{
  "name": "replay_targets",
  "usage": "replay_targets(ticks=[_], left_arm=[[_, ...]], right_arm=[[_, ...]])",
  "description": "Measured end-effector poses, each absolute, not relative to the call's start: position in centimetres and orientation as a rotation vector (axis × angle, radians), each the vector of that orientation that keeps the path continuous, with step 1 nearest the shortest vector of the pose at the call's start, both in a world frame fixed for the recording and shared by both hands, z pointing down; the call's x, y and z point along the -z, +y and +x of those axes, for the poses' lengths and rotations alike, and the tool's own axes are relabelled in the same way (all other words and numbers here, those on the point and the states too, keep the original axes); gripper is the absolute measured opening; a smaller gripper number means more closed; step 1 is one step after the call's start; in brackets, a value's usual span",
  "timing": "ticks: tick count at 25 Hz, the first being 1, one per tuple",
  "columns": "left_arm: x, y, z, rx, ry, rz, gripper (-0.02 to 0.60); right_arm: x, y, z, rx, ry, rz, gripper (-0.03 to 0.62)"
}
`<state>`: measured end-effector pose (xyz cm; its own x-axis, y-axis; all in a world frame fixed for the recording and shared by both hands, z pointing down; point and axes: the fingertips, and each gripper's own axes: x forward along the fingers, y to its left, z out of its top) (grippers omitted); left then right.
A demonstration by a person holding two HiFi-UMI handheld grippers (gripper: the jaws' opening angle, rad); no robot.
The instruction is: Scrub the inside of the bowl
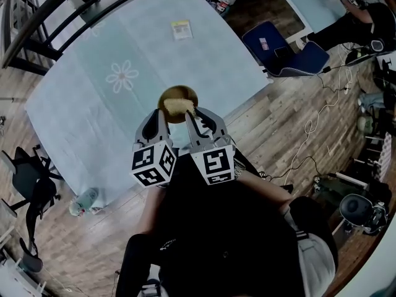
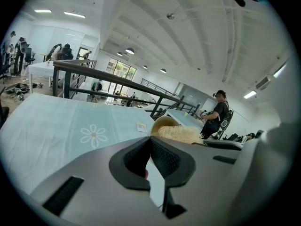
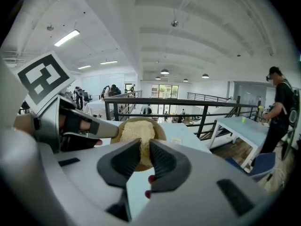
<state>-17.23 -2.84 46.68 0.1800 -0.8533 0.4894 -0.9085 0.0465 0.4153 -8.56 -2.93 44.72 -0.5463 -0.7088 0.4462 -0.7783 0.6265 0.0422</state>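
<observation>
A golden-brown bowl is held up above the table's near edge, tilted toward me. My left gripper is shut on its left rim; in the right gripper view its finger reaches the bowl from the left. A pale yellow scrub sponge lies inside the bowl, and my right gripper is shut on it. The sponge shows between the right gripper's jaws. From the left gripper, the bowl and sponge show just past the jaw tips.
A light blue table with a flower print carries a small yellow packet. A blue chair stands to the right, a black chair to the left, and a bottle on the wooden floor. A person stands far right.
</observation>
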Motion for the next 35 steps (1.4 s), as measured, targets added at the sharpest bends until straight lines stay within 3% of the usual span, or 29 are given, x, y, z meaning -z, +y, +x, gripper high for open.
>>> replay_targets(ticks=[19,35], left_arm=[[-45.9,-3.0,-13.9,-0.155,-1.582,1.900,0.016],[-46.8,-2.9,-14.9,-0.177,-1.632,1.850,0.017]], right_arm=[[-47.1,-4.5,-5.9,-0.161,-2.197,1.249,0.063],[-45.3,-5.5,-4.0,-0.074,-2.178,1.376,0.063]])
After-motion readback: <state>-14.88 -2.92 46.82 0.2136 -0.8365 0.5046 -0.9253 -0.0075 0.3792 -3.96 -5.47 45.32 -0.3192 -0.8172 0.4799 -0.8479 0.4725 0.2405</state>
